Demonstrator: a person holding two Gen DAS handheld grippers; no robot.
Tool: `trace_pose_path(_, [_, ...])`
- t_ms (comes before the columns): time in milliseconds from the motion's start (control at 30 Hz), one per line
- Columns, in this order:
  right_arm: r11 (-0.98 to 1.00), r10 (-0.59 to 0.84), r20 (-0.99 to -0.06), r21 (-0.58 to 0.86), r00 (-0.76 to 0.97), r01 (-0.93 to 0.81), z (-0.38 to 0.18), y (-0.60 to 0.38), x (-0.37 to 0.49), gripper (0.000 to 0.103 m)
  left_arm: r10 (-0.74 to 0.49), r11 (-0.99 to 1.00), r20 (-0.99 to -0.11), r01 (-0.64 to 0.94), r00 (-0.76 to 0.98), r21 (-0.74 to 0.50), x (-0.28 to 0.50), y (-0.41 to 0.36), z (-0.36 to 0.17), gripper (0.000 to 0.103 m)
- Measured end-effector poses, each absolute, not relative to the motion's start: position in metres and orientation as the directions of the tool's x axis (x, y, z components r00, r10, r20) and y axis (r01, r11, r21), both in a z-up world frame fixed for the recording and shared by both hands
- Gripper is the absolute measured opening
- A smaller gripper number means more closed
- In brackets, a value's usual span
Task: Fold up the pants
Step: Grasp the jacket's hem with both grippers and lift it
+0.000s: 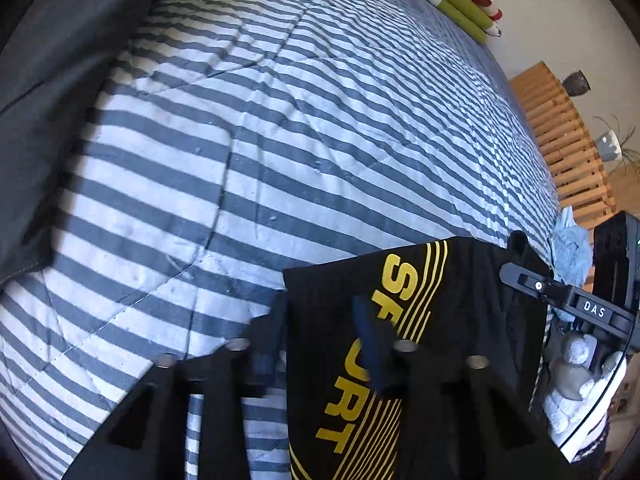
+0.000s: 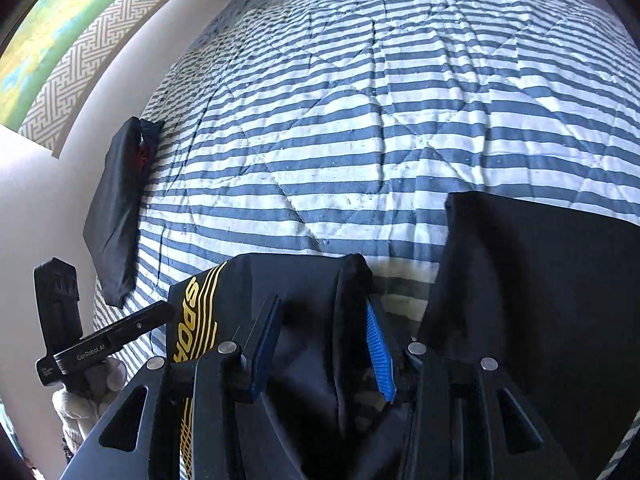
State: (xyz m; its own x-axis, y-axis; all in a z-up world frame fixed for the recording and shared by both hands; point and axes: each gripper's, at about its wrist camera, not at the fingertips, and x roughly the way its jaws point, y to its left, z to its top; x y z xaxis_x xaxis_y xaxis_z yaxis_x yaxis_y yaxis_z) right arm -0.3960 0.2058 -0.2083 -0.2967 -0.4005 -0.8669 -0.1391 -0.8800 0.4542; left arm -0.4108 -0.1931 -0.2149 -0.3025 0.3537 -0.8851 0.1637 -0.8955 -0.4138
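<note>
Black pants (image 1: 472, 300) with yellow SPORT print hang between both grippers above the striped bed quilt (image 1: 280, 128). Left gripper (image 1: 320, 344) jaws nearly closed, pinching fabric. Right gripper (image 2: 320, 344) jaws part open around a fold; pad contact probably there, hard to tell.

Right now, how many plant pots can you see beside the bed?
2, both in the left wrist view, past the bed by the wooden slats: a dark pot higher up and a white pot with thin leaves below it. Others may be out of view.
</note>
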Motion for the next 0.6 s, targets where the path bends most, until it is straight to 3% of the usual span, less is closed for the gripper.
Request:
trace_pose_path(33, [-0.879, -0.407, -0.864, 0.459, -0.295, -0.13, -0.209, 0.203, -0.399, 0.013, 0.356, -0.902, -0.884, 0.136, -0.302, -0.41, -0.413, -0.188, -0.213, 0.003])
trace_pose_path(67, [-0.887, -0.401, -0.869, 0.447, -0.29, -0.112, -0.208, 0.198, -0.402, 0.004, 0.358, -0.905, -0.875, 0.109, -0.325, -0.411, -0.409, -0.183, -0.205, 0.003])
trace_pose_path(167, [-0.921, -0.359, -0.861, 0.39, -0.36, -0.016, -0.179, 0.182, -0.395, 0.003, 0.411, -0.878, -0.768, 0.014, -0.492, -0.479, -0.377, -0.182, -0.158, 0.004])
trace_pose_path(233, [-0.913, -0.387, -0.767, 0.398, -0.512, 0.093, -0.141, 0.18, -0.368, 0.003, 0.429, -0.873, -0.671, -0.088, -0.605, -0.48, -0.34, -0.184, -0.128, 0.008])
trace_pose_path(267, [-0.908, -0.4, -0.692, 0.389, -0.602, 0.156, -0.121, 0.182, -0.346, 0.003, 0.448, -0.872, -0.657, -0.135, -0.606, -0.47, -0.327, -0.183, -0.123, 0.029])
trace_pose_path(300, [-0.912, -0.394, -0.642, 0.363, -0.657, 0.192, -0.11, 0.185, -0.327, 0.005, 0.463, -0.874, -0.686, -0.16, -0.561, -0.459, -0.323, -0.182, -0.126, 0.051])
trace_pose_path(333, [-0.913, -0.398, -0.623, 0.343, -0.674, 0.222, -0.106, 0.187, -0.313, 0.012, 0.466, -0.878, -0.723, -0.169, -0.51, -0.448, -0.323, -0.181, -0.133, 0.087])
trace_pose_path(367, [-0.906, -0.42, -0.654, 0.346, -0.629, 0.245, -0.111, 0.189, -0.307, 0.035, 0.435, -0.896, -0.75, -0.158, -0.498, -0.415, -0.325, -0.183, -0.139, 0.087])
trace_pose_path(400, [-0.902, -0.431, -0.706, 0.355, -0.562, 0.246, -0.121, 0.191, -0.309, 0.047, 0.403, -0.912, -0.772, -0.144, -0.492, -0.384, -0.328, -0.185, -0.144, 0.085])
trace_pose_path(433, [-0.909, -0.416, -0.746, 0.354, -0.52, 0.219, -0.132, 0.195, -0.312, 0.052, 0.389, -0.917, -0.788, -0.124, -0.476, -0.378, -0.336, -0.188, -0.151, 0.083])
trace_pose_path(500, [-0.926, -0.375, -0.79, 0.346, -0.484, 0.152, -0.15, 0.206, -0.319, 0.052, 0.42, -0.897, -0.786, -0.075, -0.453, -0.436, -0.355, -0.197, -0.161, 0.083])
trace_pose_path(600, [-0.874, -0.451, -0.778, 0.484, -0.437, 0.041, -0.169, 0.226, -0.341, 0.052, 0.455, -0.856, -0.777, 0.027, -0.435, -0.517, -0.39, -0.221, -0.177, 0.083])
